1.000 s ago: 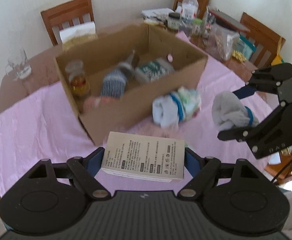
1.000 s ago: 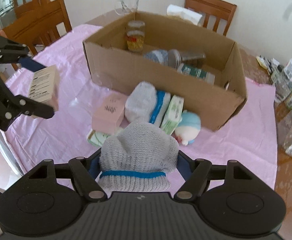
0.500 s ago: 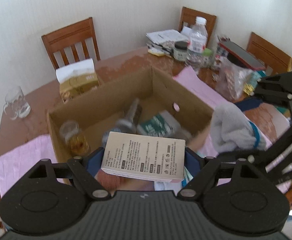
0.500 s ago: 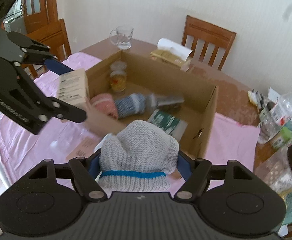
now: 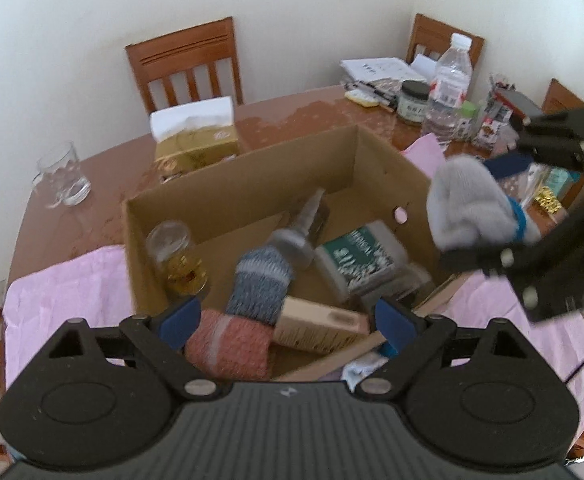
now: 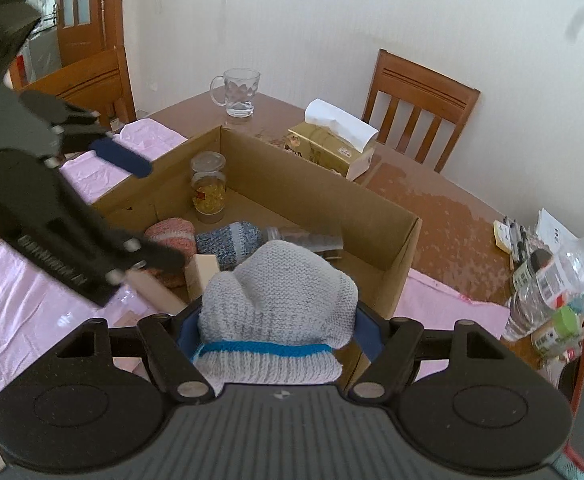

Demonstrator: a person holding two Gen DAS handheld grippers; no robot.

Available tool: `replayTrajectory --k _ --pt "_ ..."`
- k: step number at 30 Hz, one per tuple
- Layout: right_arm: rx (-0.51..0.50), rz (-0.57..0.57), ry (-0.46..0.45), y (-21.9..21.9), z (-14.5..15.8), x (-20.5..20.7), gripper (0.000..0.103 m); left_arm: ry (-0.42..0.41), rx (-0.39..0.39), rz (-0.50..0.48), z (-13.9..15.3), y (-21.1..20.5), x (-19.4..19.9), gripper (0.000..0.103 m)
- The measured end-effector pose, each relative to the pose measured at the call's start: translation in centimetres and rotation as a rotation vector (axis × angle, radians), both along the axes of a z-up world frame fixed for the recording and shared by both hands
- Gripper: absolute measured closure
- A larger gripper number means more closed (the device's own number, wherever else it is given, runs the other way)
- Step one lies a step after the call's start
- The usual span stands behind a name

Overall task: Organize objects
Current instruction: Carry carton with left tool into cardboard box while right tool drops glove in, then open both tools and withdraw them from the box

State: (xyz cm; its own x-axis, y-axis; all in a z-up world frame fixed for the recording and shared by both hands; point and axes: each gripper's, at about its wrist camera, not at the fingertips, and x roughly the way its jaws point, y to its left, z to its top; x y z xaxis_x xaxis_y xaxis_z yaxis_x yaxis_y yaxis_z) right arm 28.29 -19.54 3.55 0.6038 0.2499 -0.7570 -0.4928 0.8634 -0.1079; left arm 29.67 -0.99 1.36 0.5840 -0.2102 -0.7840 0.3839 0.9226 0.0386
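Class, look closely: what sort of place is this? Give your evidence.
Probably a home dining room: slatted wooden dining chairs around a brown wooden table, with a gold tissue box and a clear glass mug.

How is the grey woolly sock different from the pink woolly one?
The grey sock is squeezed between the right tongs, up above the near side of the cardboard box; the pink sock lies loose inside the box. The grey one has a bright blue band; the pink one has a pale stripe. The grey one touches no other item; the pink one rests against a blue-grey sock. Both are knitted and rolled up.
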Motion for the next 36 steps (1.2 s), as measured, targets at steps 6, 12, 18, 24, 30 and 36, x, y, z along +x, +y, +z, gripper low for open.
replayTrajectory --k 6,12,18,24,30,36 --pt "-0.008 0.011 0.002 0.3 -0.1 2.5 0.025 0.015 -0.018 0.037 0.2 1.3 -1.3 0.009" --pt "-0.038 -0.006 0.016 0.5 -0.5 5.6 0.025 0.028 -0.035 0.073 0.3 2.5 -2.5 0.009" --pt "-0.101 -0.053 0.015 1.1 -1.1 9.2 0.025 0.043 -0.02 0.09 -0.1 3.2 -3.2 0.009" --pt "-0.145 -0.121 -0.01 1.2 -1.6 10.7 0.002 0.047 -0.02 0.116 -0.3 4.3 -3.6 0.009" --pt "-0.132 -0.108 -0.031 1.4 -0.9 9.3 0.0 0.052 -0.006 0.127 -0.9 5.1 -4.2 0.009" --pt "-0.12 -0.109 -0.032 1.8 -0.6 7.2 0.0 0.065 -0.025 0.128 -1.3 5.6 -4.9 0.009"
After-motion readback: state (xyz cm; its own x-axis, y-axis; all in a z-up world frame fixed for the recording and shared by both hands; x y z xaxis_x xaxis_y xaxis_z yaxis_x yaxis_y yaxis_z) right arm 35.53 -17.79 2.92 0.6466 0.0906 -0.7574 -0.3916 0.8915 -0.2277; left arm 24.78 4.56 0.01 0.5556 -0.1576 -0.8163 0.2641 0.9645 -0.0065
